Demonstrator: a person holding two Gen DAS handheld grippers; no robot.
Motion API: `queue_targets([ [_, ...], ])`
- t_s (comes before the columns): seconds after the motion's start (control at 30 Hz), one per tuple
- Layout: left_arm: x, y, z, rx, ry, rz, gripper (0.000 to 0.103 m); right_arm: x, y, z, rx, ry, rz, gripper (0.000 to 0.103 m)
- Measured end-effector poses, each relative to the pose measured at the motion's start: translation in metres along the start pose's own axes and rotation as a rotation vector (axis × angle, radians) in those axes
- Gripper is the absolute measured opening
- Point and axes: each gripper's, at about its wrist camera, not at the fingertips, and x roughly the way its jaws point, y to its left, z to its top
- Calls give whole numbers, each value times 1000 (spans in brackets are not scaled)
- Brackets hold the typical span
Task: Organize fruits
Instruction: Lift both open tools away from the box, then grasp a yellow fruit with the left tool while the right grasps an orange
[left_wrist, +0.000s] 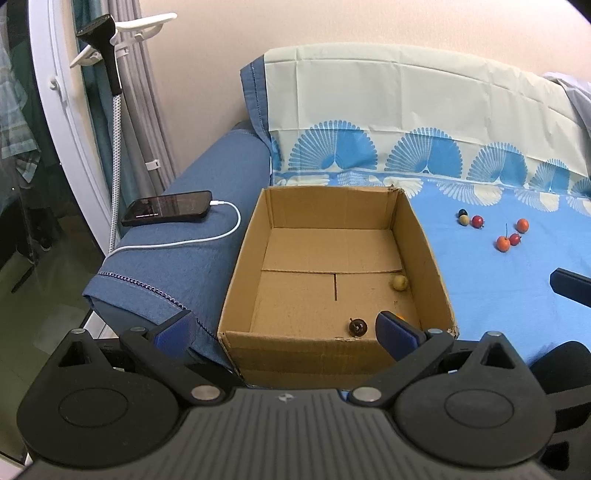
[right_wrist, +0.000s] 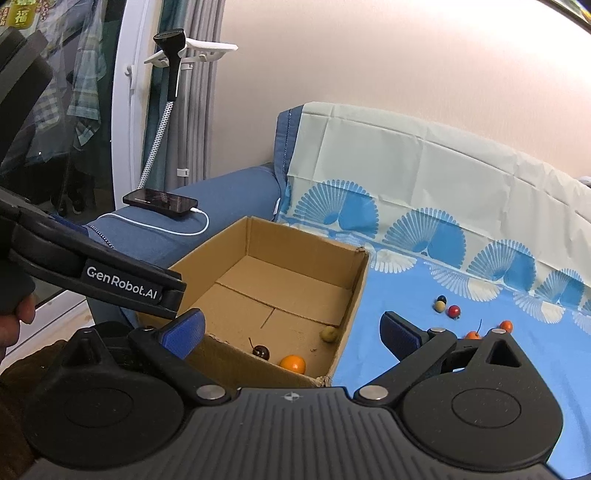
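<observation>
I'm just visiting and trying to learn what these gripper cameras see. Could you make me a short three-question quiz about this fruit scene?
1. True or false: the cardboard box already holds fruit.
2. Multiple choice: where does the phone lie? A) in the box B) on the blue sofa arm, plugged into a white cable C) on the patterned sheet.
3. Fill in: both the left gripper and the right gripper have their jaws ____.

Key
1. True: a dark cherry, an orange fruit and a yellowish fruit lie on its floor.
2. B.
3. Open, holding nothing; more loose fruits wait on the blue sheet.
</observation>
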Motion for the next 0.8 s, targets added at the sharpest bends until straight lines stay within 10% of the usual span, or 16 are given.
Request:
queue_targets([
  [0.8,50,-38,16,90,128,0,103,42,-48,-20,148,71,-47,102],
])
